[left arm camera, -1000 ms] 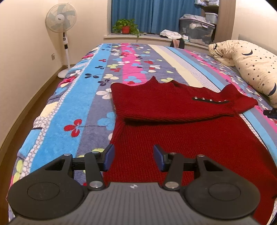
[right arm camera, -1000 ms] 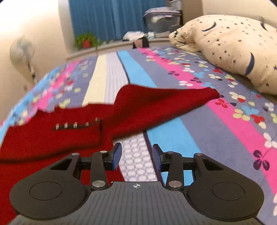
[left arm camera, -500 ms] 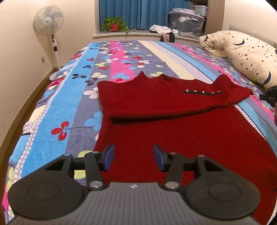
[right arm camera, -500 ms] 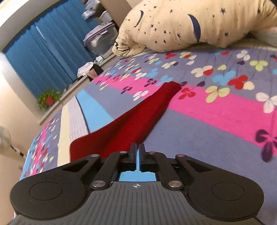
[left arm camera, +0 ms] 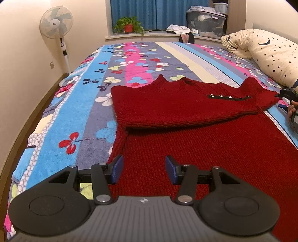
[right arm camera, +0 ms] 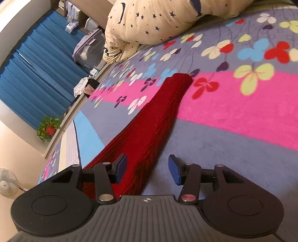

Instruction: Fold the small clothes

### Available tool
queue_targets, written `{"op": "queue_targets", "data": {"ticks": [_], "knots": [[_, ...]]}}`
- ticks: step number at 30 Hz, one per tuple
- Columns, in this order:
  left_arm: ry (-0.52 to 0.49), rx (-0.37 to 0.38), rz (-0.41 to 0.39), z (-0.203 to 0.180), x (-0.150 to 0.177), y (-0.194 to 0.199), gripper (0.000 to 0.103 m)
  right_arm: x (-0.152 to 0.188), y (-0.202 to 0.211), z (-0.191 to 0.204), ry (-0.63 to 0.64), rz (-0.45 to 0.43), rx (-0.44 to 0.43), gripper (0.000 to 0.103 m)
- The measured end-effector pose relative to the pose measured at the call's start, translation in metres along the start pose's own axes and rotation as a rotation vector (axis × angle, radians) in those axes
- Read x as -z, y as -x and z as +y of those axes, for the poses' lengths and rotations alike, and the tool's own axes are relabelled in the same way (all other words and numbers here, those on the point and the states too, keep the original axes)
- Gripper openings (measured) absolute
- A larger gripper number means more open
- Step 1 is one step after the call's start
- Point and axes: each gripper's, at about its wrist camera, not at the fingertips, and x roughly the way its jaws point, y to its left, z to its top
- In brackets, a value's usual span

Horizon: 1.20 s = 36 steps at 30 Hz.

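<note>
Tongs, your right pair (right arm camera: 147, 170) just spread astride the red sweater's (left arm camera: 186, 119) sleeve (right arm camera: 158, 119) for folding, left pair (left arm camera: 144, 169) spread, empty.

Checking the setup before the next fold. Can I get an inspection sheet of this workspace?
Surface: floral striped blanket covering the bed.
Job's things: red knit sweater lying flat, one sleeve folded across; other sleeve stretched out.
Clutter: star-print pillow on the bed.
Grippers: left gripper open above sweater; right gripper just opened, sleeve between jaws, pads apart.
Cables: nothing seen.
Surroundings: standing fan, potted plant, blue curtains, storage bin.
</note>
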Motion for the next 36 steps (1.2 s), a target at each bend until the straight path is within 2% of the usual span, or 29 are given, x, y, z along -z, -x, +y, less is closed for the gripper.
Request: {"op": "queue_targets", "data": {"ticks": [2,3,4,7,10,12,14,16,18,19,21,22,23,25,26,27,29,32,33,36], "knots": [[-0.005,0.001,0.007,0.0,0.001,-0.002,0.055,-0.001,-0.008,0.001,0.004,-0.012,-0.001,0.044],[-0.009,0.003,0.009,-0.001,0.001,-0.003,0.055,-0.001,-0.011,0.002,0.004,-0.008,-0.003,0.024],[-0.012,0.004,0.008,-0.001,0.001,-0.003,0.055,-0.001,-0.013,0.002,0.0,-0.004,0.0,0.016],[-0.012,0.009,-0.001,-0.002,-0.001,-0.002,0.055,-0.004,-0.009,0.005,-0.02,-0.037,0.009,0.014],[-0.004,0.015,-0.021,-0.002,-0.004,0.003,0.055,-0.009,0.006,0.043,0.075,-0.107,0.048,0.013],[0.0,0.015,-0.033,-0.001,-0.006,0.006,0.055,-0.004,0.03,0.097,0.241,-0.192,0.028,0.013],[0.012,0.016,-0.043,0.001,-0.009,0.009,0.055,0.018,0.062,0.156,0.441,-0.283,-0.037,0.013],[0.029,0.016,-0.058,0.003,-0.01,0.014,0.055,0.061,0.097,0.215,0.663,-0.363,-0.158,0.013],[0.04,0.018,-0.068,0.005,-0.012,0.018,0.055,0.122,0.133,0.264,0.876,-0.405,-0.338,0.013],[0.047,0.019,-0.073,0.006,-0.013,0.02,0.055,0.15,0.145,0.28,0.955,-0.395,-0.419,0.013],[0.064,0.019,-0.079,0.008,-0.014,0.024,0.055,0.218,0.158,0.304,1.12,-0.297,-0.558,0.014],[0.074,0.022,-0.082,0.01,-0.015,0.026,0.055,0.246,0.156,0.309,1.173,-0.219,-0.597,0.016],[0.082,0.023,-0.086,0.012,-0.015,0.027,0.055,0.281,0.148,0.311,1.222,-0.084,-0.621,0.017],[0.102,0.025,-0.092,0.017,-0.016,0.031,0.055,0.33,0.125,0.305,1.294,0.165,-0.598,0.019],[0.113,0.028,-0.094,0.019,-0.017,0.033,0.055,0.353,0.112,0.297,1.33,0.281,-0.556,0.019],[0.126,0.031,-0.096,0.022,-0.017,0.035,0.055,0.368,0.103,0.289,1.359,0.348,-0.513,0.019],[0.15,0.035,-0.097,0.027,-0.018,0.038,0.055,0.372,0.108,0.281,1.347,0.302,-0.492,0.023],[0.193,0.051,-0.104,0.036,-0.02,0.043,0.055,0.355,0.109,0.286,1.246,0.363,-0.486,0.033],[0.206,0.058,-0.109,0.038,-0.022,0.045,0.055,0.353,0.108,0.286,1.24,0.366,-0.484,0.039],[0.234,0.068,-0.12,0.044,-0.025,0.048,0.055,0.359,0.108,0.297,1.291,0.326,-0.455,0.042]]}}
